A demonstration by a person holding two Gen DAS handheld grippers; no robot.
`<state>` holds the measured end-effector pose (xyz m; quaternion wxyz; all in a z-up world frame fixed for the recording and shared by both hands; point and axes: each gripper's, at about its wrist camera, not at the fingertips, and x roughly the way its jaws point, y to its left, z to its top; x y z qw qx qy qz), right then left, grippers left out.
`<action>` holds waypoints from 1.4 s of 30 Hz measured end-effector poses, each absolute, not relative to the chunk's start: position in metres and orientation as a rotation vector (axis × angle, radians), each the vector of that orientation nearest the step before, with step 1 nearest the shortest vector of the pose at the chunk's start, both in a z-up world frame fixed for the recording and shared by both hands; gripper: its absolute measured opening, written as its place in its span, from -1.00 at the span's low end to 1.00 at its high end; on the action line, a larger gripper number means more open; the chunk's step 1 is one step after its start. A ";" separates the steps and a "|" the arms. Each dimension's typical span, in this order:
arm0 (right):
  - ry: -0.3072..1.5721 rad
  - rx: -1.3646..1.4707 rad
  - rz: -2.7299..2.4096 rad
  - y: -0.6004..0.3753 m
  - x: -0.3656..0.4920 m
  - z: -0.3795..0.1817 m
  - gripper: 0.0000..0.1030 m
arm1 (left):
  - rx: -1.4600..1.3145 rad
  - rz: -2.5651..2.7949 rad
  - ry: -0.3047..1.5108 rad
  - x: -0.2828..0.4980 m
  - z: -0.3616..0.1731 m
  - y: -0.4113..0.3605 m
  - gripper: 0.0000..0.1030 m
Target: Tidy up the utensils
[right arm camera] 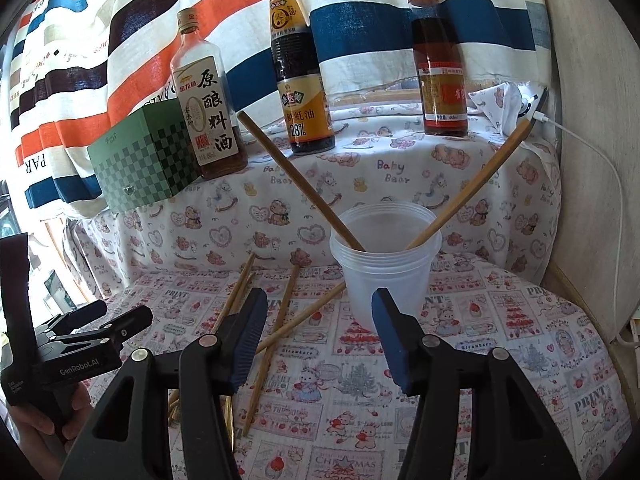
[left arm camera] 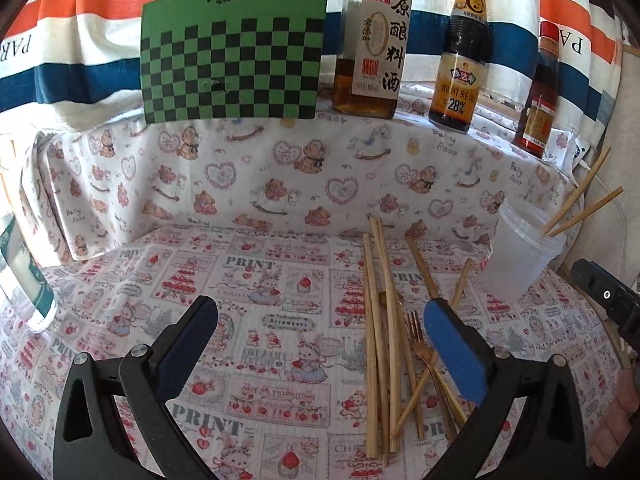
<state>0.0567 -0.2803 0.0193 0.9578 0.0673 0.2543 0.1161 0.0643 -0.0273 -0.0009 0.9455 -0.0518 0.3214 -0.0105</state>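
A clear plastic cup (right arm camera: 386, 258) stands on the printed tablecloth and holds two wooden chopsticks (right arm camera: 298, 178), one leaning left and one right. It also shows in the left wrist view (left arm camera: 522, 250) at the right. Several loose chopsticks (left arm camera: 382, 320) and a gold fork (left arm camera: 420, 346) lie on the cloth in a pile; the chopsticks also show in the right wrist view (right arm camera: 280, 320). My left gripper (left arm camera: 320, 348) is open and empty, its right finger over the pile. My right gripper (right arm camera: 320, 340) is open and empty, just in front of the cup.
A raised shelf at the back carries a green checkered box (left arm camera: 234, 52), a cooking wine bottle (left arm camera: 374, 36), an oyster sauce bottle (left arm camera: 464, 52) and a red-capped bottle (left arm camera: 540, 88). A white cable (right arm camera: 600, 152) hangs at the right. A carton (left arm camera: 24, 272) stands at the left.
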 end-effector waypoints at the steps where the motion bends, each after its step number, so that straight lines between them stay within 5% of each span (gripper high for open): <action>1: 0.524 0.142 0.239 -0.281 0.058 0.018 0.11 | -0.118 -0.040 0.666 0.065 -0.003 -0.027 0.96; 14: 0.636 0.129 0.255 -0.270 0.070 0.004 0.13 | -0.167 -0.124 0.739 0.072 -0.014 -0.032 0.34; 18: 0.630 0.130 0.226 -0.274 0.071 0.004 0.13 | -0.242 -0.260 0.717 0.079 -0.015 -0.038 -0.18; 30: 0.638 0.141 0.213 -0.281 0.076 0.004 0.13 | -0.246 -0.261 0.850 0.111 -0.023 -0.081 -0.76; 42: 0.641 0.135 0.208 -0.280 0.075 0.003 0.13 | -0.295 -0.180 0.943 0.124 -0.043 -0.071 -0.79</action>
